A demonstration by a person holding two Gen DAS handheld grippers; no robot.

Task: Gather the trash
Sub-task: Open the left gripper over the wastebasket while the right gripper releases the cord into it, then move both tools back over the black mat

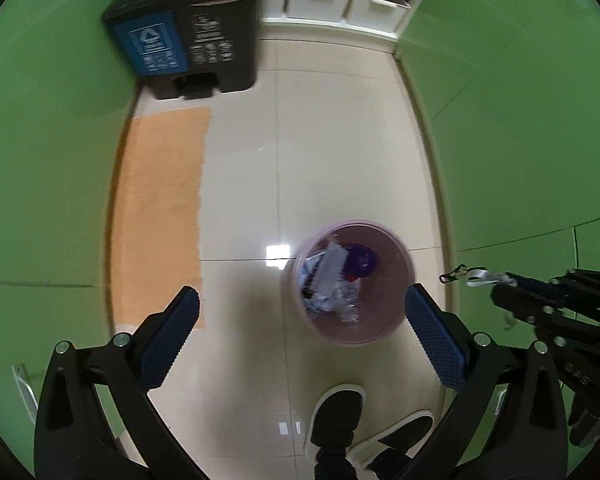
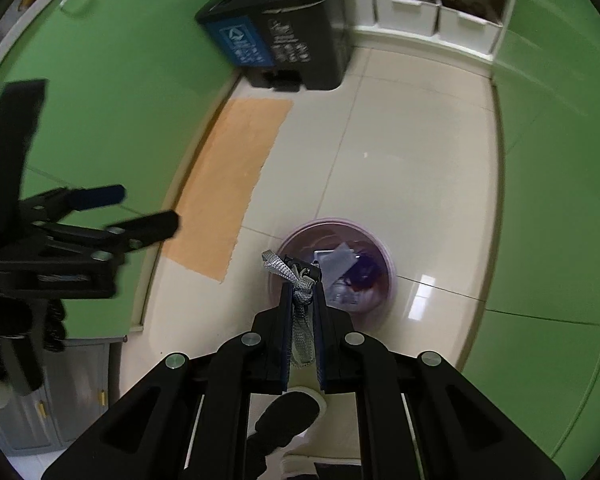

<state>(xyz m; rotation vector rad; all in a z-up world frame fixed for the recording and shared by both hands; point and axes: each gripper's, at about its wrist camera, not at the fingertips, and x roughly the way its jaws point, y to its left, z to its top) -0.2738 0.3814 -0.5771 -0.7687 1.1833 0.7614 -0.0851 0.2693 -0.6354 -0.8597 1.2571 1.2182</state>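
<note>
A small pink waste basket [image 1: 396, 280] stands on the tiled floor and holds paper, plastic and a purple wrapper [image 1: 360, 260]. It also shows in the right wrist view [image 2: 384, 256]. My left gripper [image 1: 300, 304] is open and empty, high above the floor, with the basket between its fingertips in the view. My right gripper [image 2: 302, 284] is shut on a grey woven strap with a clip [image 2: 300, 300], held above the basket's near left rim. The strap also shows in the left wrist view [image 1: 476, 276] at the right.
A large black pedal bin with a blue label [image 1: 188, 40] stands at the far end of the floor. An orange mat [image 1: 160, 208] lies on the left. Green cabinet fronts [image 1: 520, 140] line both sides. White shelf boxes [image 1: 340, 4] sit at the back. The person's shoes [image 1: 340, 412] are below.
</note>
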